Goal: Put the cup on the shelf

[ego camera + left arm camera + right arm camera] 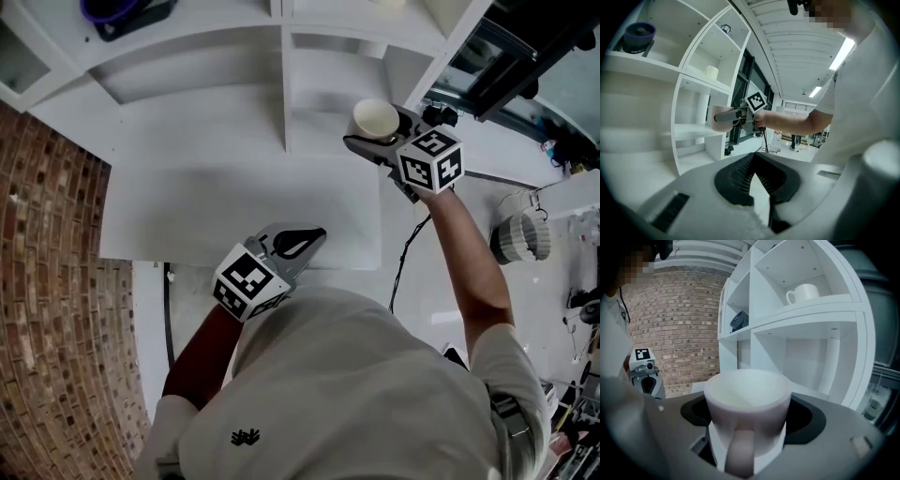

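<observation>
A cream cup with its handle toward the camera sits upright between the jaws of my right gripper, which is shut on it. The cup hangs in front of the right-hand compartment of the white shelf, just above the table's level. In the left gripper view the cup and the right gripper show side-on before the shelf. My left gripper hovers low over the near edge of the white table; its jaws meet at the tips with nothing between them.
A second white mug stands in the compartment above. A dark round object sits on an upper left shelf. A brick wall runs along the left. A cable hangs off the table's right side.
</observation>
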`<state>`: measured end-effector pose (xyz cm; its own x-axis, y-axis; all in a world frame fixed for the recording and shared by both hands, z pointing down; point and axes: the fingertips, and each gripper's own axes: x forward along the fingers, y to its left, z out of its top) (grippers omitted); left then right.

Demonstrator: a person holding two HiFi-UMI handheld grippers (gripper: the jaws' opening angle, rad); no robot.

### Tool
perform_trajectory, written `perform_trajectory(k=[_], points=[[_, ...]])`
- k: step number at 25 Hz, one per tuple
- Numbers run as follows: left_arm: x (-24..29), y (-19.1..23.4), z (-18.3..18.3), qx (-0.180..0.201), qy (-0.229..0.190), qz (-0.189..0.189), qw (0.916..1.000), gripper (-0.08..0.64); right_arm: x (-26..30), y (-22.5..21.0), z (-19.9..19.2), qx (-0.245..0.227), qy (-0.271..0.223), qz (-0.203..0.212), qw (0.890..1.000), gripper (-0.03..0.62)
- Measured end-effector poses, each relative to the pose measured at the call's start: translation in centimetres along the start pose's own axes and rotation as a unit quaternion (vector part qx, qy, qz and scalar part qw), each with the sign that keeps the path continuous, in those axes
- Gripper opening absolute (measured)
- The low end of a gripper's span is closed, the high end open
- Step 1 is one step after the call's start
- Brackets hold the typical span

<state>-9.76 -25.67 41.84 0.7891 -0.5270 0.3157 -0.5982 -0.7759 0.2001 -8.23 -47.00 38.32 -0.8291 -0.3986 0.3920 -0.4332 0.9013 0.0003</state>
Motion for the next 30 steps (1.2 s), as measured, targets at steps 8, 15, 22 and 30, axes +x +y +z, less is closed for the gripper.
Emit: perform_trajectory(k=[8, 15, 22, 30], points=[[-1.4, 3.0, 0.2, 0.0, -0.006, -0.012, 0.9999, 0.006, 3.8, -2.7, 1.4, 0.01, 0.007, -0.025, 1.0, 0.446], [-2.8, 5.4, 0.0, -0.003, -0.005, -0.02, 0.9998, 0.006, 7.3, -4.3, 2.6, 0.014, 0.008, -0.041, 0.999, 0.446], [-4.2, 7.8, -0.6, -0.006, 0.0, -0.021, 0.9998, 0.006, 10.7, -6.4, 3.0, 0.02, 0.009, -0.058, 0.998, 0.446], [-5.6, 10.0, -1.3, -0.016, 0.006, -0.02, 0.9997, 0.006, 13.6, -8.8, 2.5, 0.038, 0.012, -0.082, 0.996, 0.446]])
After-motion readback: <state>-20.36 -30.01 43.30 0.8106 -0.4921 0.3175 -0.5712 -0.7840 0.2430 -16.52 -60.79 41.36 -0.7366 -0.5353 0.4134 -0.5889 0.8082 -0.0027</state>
